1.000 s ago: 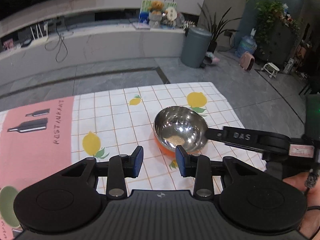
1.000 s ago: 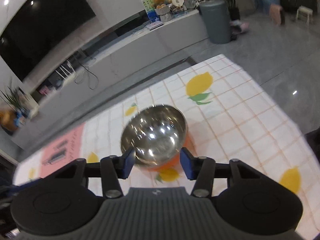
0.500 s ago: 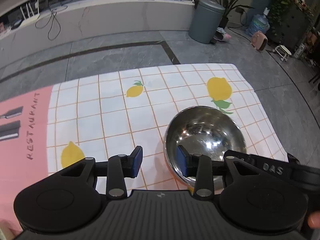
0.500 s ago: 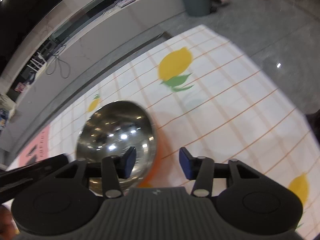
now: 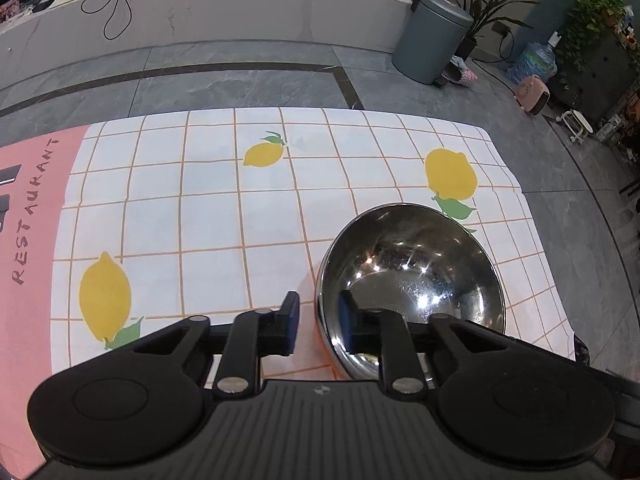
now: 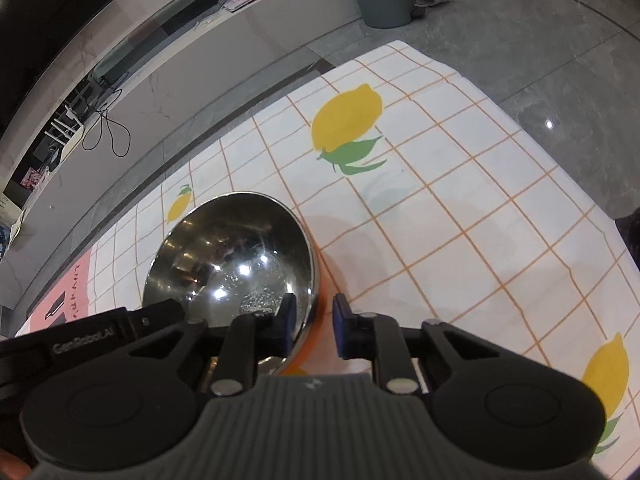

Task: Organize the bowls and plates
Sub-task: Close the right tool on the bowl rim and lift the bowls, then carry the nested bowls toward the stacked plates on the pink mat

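A shiny steel bowl (image 5: 412, 272) (image 6: 232, 252) stands on the lemon tablecloth, with an orange part (image 5: 326, 354) (image 6: 324, 312) showing under its rim. My left gripper (image 5: 318, 314) straddles the bowl's left rim, one pad inside and one outside. My right gripper (image 6: 314, 314) straddles the opposite rim in the same way. Both pairs of jaws are closing, with the bowl's wall between the pads. In the right wrist view the left gripper's black body (image 6: 80, 344) crosses the lower left.
The white tablecloth (image 5: 200, 200) with orange grid and lemons ends just beyond and right of the bowl. A pink "RESTAURANT" mat (image 5: 28, 200) lies at the left. Past the table are grey floor, a grey bin (image 5: 432, 40) and a long low counter (image 5: 200, 8).
Both grippers have come down closer to the bowl. Their jaws, wide a moment ago, have narrowed across opposite sides of its rim. The bowl stays where it was.
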Tool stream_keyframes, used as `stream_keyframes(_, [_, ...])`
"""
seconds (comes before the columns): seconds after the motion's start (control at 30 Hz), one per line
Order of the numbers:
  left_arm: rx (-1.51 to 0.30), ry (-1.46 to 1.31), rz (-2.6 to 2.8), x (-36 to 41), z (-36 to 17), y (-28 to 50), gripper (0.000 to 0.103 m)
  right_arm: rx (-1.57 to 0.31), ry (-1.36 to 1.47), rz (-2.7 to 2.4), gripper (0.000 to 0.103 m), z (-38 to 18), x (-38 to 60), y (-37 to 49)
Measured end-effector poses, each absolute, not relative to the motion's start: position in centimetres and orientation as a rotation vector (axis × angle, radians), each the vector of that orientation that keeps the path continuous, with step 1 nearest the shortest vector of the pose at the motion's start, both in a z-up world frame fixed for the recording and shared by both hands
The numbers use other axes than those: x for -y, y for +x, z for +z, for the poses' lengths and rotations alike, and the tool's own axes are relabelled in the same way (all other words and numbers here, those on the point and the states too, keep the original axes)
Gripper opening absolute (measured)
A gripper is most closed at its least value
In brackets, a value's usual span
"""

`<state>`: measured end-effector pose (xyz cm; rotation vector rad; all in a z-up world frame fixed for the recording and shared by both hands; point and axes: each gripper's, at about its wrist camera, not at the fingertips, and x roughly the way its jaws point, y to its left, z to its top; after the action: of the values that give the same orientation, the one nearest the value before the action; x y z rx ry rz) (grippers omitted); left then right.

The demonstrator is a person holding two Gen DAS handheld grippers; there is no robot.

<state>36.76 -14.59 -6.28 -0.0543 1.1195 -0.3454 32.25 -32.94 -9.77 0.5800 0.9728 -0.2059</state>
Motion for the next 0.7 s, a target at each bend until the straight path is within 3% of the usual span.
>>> stream_keyframes(0.27, [-1.110, 0.010, -0.308, 15.8, -6.5, 36.6, 0.007, -0.972, 0.611, -0.200, 0.014, -10.0, 33.2, 32.3])
stream_keyframes(0.7, [-1.029, 0.049, -0.209, 14.0, -1.4, 32.7, 0.007, -0.939, 0.539, -0.127, 0.009, -7.0, 31.1, 30.9])
